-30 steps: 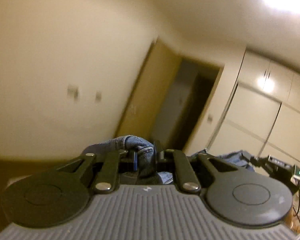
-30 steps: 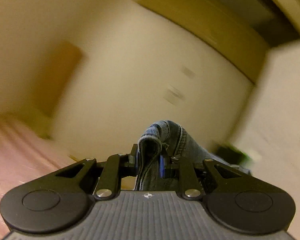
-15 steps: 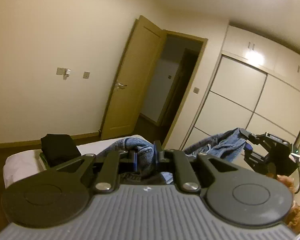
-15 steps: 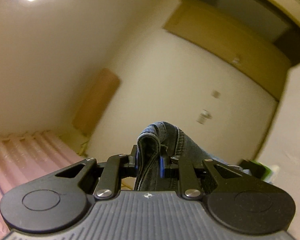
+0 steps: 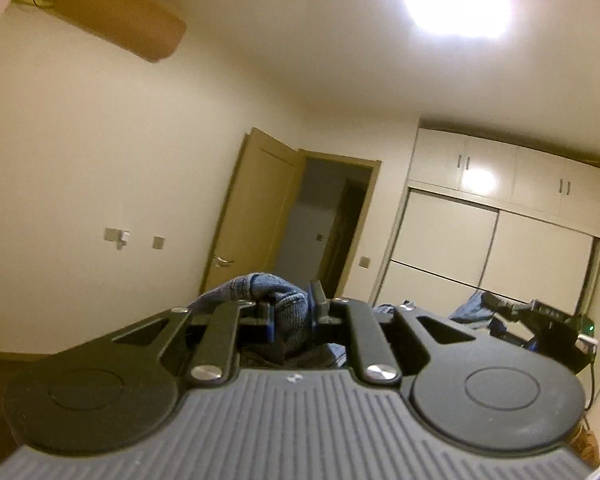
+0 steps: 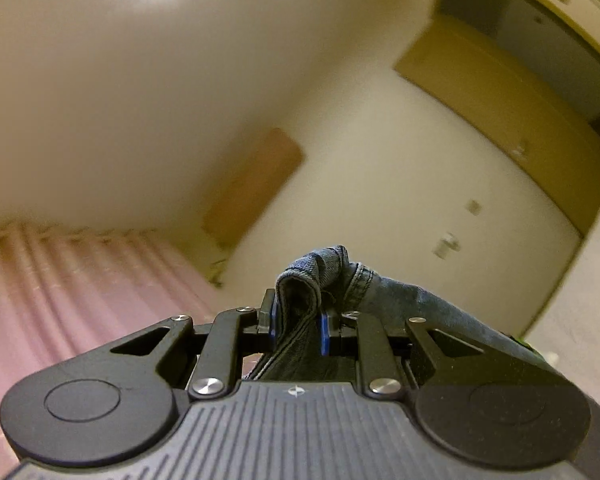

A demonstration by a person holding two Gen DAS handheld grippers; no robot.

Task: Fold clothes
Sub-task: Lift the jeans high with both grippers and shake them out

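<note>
Most of the blue jeans (image 5: 288, 312) are hidden under the gripper bodies, so I cannot tell how they hang below or what kind of surface is under them. The right wrist view is soft and blurred, and the wall behind is hard to read there. The left gripper (image 5: 290, 314) is clenched on a thick bunch of the denim, which bulges up between its blue pads and spreads a little to its left. In the left wrist view, the right gripper (image 5: 500, 320) shows far to the right and partly cut by the left gripper's body, with blue cloth at its fingers. In its own view, the right gripper (image 6: 298, 320) is grasping a folded hem of the jeans (image 6: 312, 276); the stitched seam is visible, and the cloth runs tight away to its right.
</note>
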